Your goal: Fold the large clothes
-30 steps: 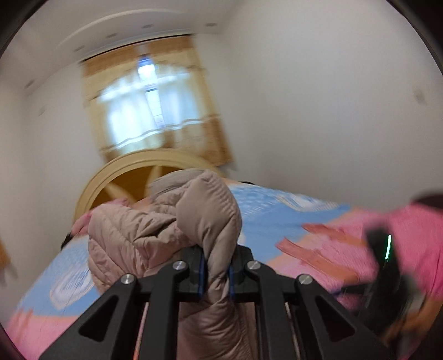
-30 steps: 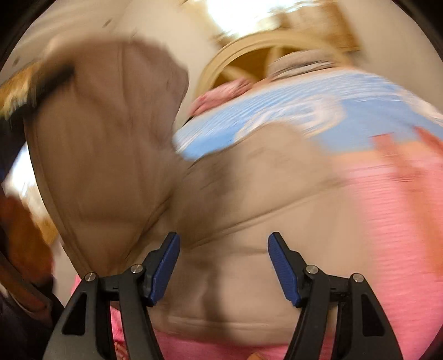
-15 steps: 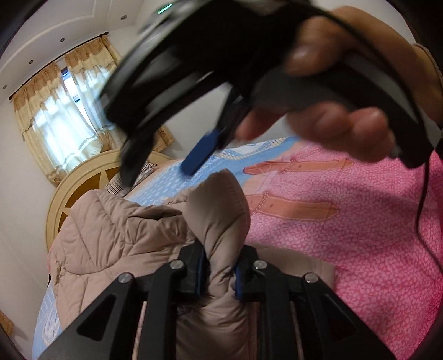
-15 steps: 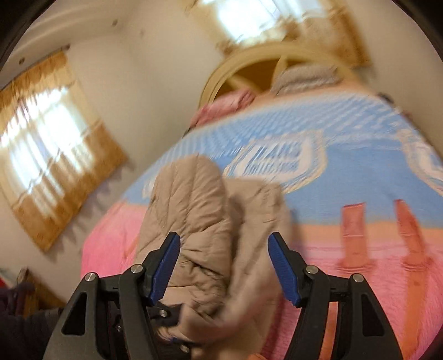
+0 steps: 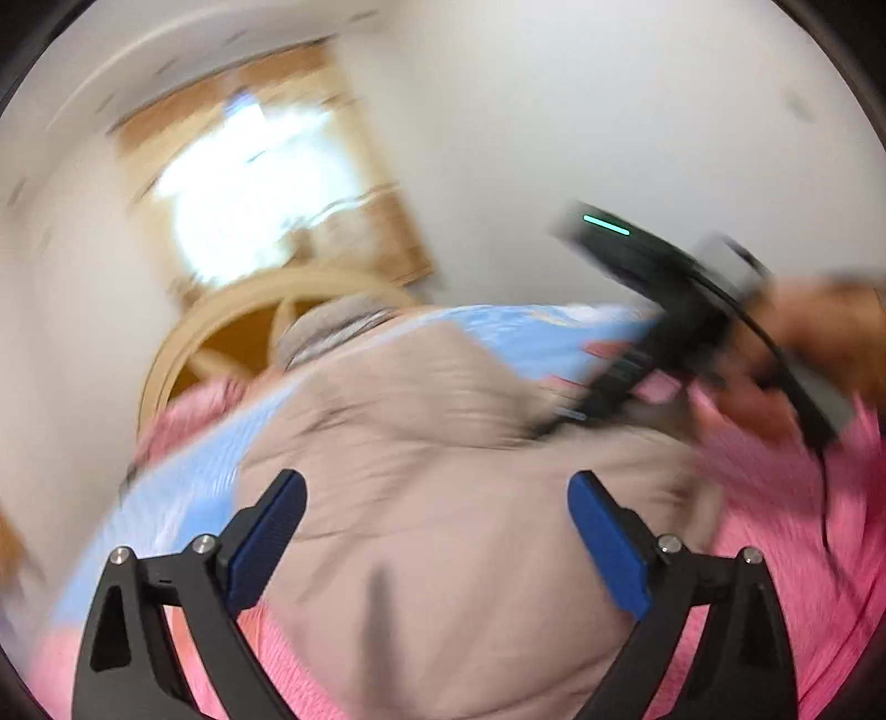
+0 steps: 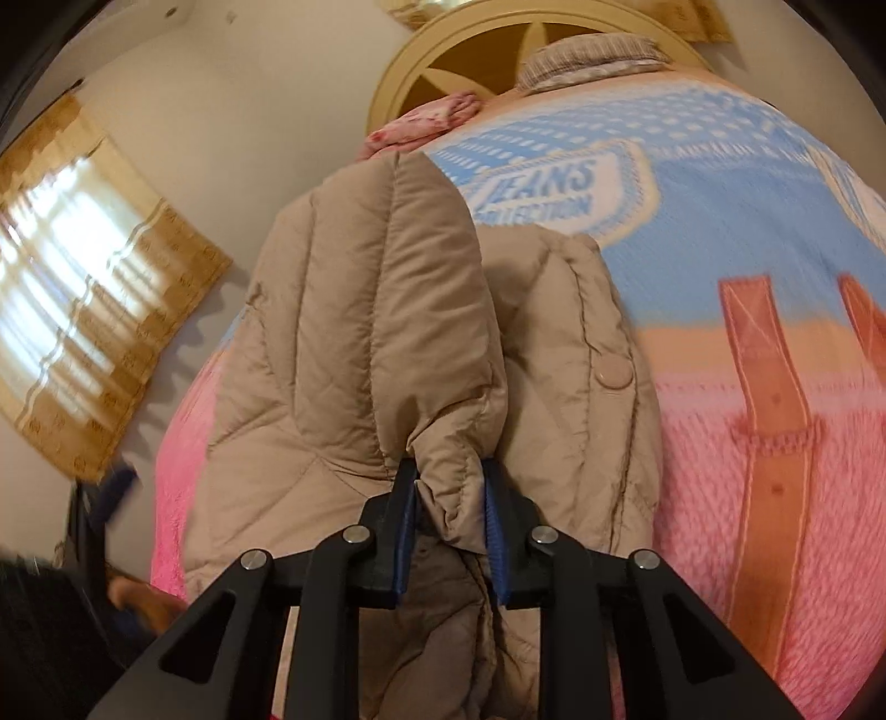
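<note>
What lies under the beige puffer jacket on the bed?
The puffer jacket rests on a pink-and-blue blanket. The blanket's part beneath the jacket is covered, so anything there is hidden.

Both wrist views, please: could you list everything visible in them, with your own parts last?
puffer jacket: one, beige, on the bed.
bedspread: one, blue and pink, under the jacket.
pillows: one grey, one pink, by the headboard.
headboard: one, cream and brown, rounded.
curtains: golden, over bright windows.
left gripper: black with blue pads, open above the jacket, jaws just opened.
right gripper: black with blue pads, just closed, pinching a jacket fold.
hand: one, holding the right gripper.
</note>
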Available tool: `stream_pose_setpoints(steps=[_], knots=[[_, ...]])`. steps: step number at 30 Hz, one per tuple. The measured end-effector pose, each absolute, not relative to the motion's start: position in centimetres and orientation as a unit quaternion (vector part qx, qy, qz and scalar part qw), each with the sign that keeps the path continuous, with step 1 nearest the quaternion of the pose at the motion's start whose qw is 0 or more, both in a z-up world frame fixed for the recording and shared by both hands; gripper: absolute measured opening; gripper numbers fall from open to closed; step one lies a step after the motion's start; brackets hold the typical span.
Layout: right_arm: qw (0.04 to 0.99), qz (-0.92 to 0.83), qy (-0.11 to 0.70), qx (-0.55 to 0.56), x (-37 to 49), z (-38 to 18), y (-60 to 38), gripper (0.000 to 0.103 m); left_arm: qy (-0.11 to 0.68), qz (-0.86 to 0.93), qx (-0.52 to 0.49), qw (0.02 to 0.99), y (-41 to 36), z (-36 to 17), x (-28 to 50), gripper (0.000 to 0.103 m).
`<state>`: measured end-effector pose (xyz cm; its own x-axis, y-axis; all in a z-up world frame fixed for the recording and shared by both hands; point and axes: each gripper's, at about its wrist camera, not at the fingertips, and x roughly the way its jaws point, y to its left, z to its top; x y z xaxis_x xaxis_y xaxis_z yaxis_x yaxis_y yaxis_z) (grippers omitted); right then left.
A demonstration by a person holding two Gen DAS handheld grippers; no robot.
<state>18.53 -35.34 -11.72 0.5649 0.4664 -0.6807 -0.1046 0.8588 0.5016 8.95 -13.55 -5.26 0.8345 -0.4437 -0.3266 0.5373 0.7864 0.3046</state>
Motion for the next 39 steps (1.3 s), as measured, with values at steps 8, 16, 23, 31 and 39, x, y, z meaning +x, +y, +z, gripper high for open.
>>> stream_pose_setpoints(steps=[8,16,23,31,39], knots=[[0.868,0.144,0.421,0.222,17.5,-12.4,-35.5,0.022,0.237,-0.142,0.110,0.955,-14.3,-4.2,18.4,0.099],[0.922,0.050,0.336,0.184,14.5,-5.5,-35.7,0.027,0.223,-0.148,0.217,0.939,-19.3,-7.5,17.3,0.099],[0.927,0.162,0.279,0.193,21.1,-1.1,-32.5,0.027,0.238,-0.156,0.198,0.938,-17.6,-7.5,19.7,0.099],[0.911,0.108,0.344,0.201,23.3,-9.3,-34.5,0.027,0.291,-0.071,0.033,0.954,-14.1,-3.8,25.3,0.103],[0.911,0.093,0.340,0.214,22.3,-11.2,-34.9,0.027,0.296,0.023,0.177,0.938,-20.5,-9.5,27.9,0.103]])
